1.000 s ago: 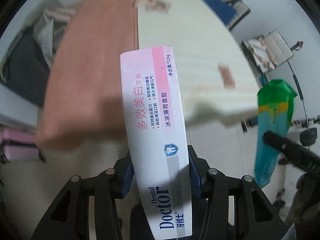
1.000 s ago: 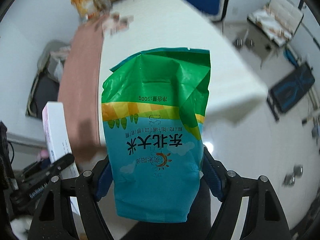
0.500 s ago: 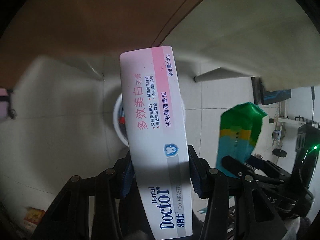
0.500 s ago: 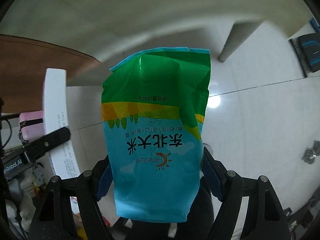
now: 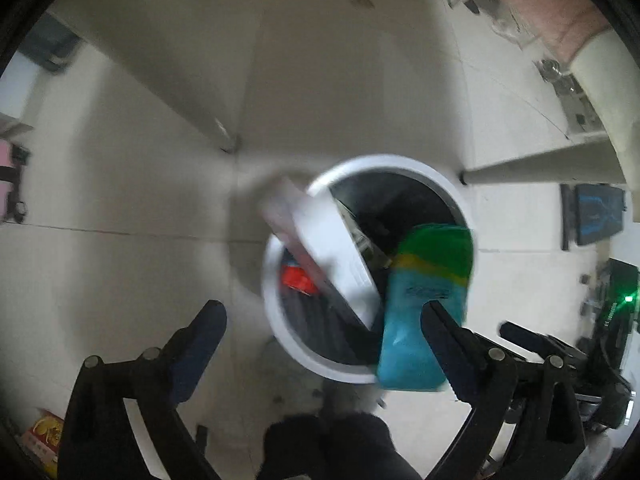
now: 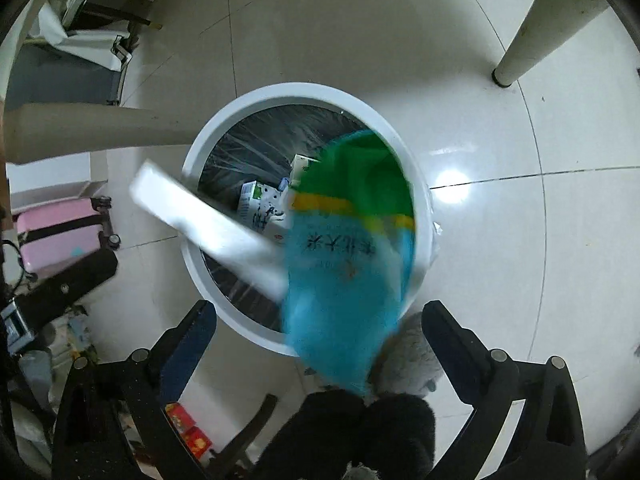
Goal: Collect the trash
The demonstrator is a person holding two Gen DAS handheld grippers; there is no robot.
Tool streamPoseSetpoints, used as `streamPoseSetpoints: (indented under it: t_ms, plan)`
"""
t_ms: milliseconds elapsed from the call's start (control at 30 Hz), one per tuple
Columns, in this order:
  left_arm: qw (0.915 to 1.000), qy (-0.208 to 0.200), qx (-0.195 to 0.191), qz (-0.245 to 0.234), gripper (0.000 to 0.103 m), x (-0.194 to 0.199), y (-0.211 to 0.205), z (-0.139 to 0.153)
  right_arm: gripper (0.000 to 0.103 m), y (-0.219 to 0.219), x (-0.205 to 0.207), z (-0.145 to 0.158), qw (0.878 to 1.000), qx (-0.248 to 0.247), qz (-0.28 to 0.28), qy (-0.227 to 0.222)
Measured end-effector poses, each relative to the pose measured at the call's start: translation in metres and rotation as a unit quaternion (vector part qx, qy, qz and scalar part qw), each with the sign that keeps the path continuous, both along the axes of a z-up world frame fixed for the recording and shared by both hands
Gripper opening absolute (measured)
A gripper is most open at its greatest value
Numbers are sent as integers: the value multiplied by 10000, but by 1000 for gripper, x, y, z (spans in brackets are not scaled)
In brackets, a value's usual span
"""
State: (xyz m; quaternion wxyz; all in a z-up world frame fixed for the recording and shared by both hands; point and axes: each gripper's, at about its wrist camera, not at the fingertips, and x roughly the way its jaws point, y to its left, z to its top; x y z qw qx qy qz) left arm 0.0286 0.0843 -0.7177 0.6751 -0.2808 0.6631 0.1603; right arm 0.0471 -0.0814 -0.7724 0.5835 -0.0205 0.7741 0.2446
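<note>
A white round trash bin (image 5: 276,320) with a black liner stands on the floor below both grippers; it also shows in the right wrist view (image 6: 304,90). My left gripper (image 5: 324,320) is open; the white-and-pink toothpaste box (image 5: 328,256) is blurred, free of its fingers, over the bin's rim. My right gripper (image 6: 320,316) is open; the blue-and-green rice bag (image 6: 344,264) is blurred, free of its fingers, over the bin. The bag (image 5: 424,312) and the box (image 6: 212,232) each show in the other view. Other trash lies inside the bin.
Table legs (image 6: 536,28) stand on the white tiled floor beside the bin. A pink suitcase (image 6: 56,236) is at the left. Small red boxes (image 6: 188,428) lie on the floor near me. A grey furry thing (image 6: 408,368) lies by the bin.
Both grippers have swung down from the table to above the bin and opened. The toothpaste box and the rice bag have left the fingers and are dropping toward the bin.
</note>
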Motion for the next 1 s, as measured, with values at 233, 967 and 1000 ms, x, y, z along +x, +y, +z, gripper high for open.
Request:
streamPoseSetpoints:
  t_ms: [233,967,1000]
  plan:
    - [9993,119,308,155,99,-17,-13,29,103,-6,1,33,9961,-494,243,-687]
    - [9987,-144,412,-280,99,-84,-79,318,103,-69,-36,373,9885,-636,276,-1342]
    - [9985,-202,418,-292,99,-87,-80,330,103,-74,-39,393,9890,-563,251,-1348]
